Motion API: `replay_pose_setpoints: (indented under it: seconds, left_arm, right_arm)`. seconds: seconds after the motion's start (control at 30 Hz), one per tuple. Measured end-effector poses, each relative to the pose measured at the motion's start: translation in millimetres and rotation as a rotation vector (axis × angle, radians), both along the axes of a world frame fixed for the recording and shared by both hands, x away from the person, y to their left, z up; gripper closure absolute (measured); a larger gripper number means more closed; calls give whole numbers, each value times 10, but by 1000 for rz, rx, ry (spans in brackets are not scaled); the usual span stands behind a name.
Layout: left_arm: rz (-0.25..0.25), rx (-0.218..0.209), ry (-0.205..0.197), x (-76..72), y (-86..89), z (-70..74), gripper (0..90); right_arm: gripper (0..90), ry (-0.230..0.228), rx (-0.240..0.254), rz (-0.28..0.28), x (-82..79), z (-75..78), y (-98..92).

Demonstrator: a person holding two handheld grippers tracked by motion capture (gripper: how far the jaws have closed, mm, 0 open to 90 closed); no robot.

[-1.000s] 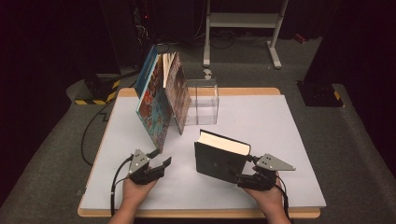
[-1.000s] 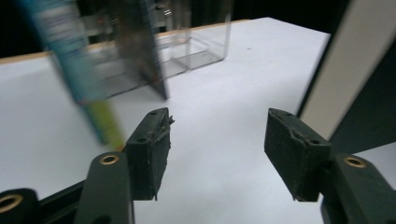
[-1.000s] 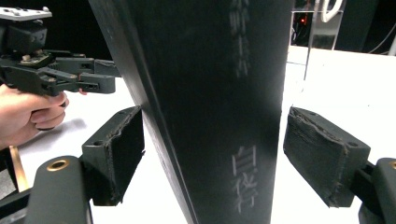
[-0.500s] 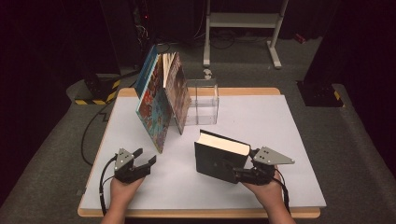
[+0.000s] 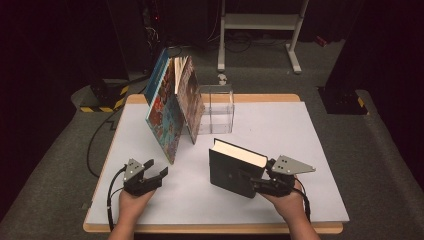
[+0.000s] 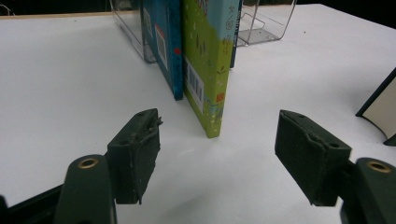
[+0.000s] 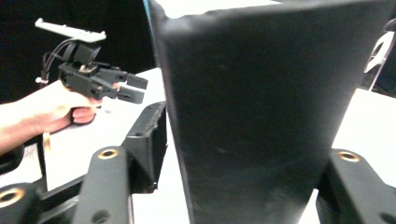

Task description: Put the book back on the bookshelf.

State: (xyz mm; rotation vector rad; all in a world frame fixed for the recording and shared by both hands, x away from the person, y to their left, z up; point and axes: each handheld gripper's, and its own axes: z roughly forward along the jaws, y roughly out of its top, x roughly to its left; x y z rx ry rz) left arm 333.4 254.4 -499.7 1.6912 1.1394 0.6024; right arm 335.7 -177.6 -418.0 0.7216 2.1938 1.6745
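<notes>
Right gripper (image 5: 256, 183) jaws have just been closing around the black book (image 5: 232, 167), grip unconfirmed; left gripper (image 5: 155, 173) released. Should clamp squarely, keeping the book upright.

We hold our left gripper (image 5: 152, 172) low near the front edge, its jaws standing apart with nothing between them, pointing ahead and slightly inward. Our left hand (image 5: 131, 200) wraps its handle from below, the forearm coming up from the bottom of the high view. Our right gripper (image 5: 255, 181) points inward; its jaws have just been closing. Our right hand (image 5: 287, 200) grips the handle, wrist straight, grey plate on top.
</notes>
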Motion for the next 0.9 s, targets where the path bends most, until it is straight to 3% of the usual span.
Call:
replay_pose_setpoints:
  seconds: [0.1,0.3,0.6,0.9]
  left_arm:
    - [1,4,-8,-8,-10,9,308]
    - [5,0,-8,-6,-6,2,308]
    - [17,-23,-11,-12,58,5,307]
    - [11,-37,-24,-12,73,13,308]
  right_arm:
    - [526,-20,-31,26,-37,4,10]
    - [537,-16,-58,4,-85,35,57]
    - [542,27,-27,-82,-98,96,143]
    - [543,32,-27,-251,120,281,192]
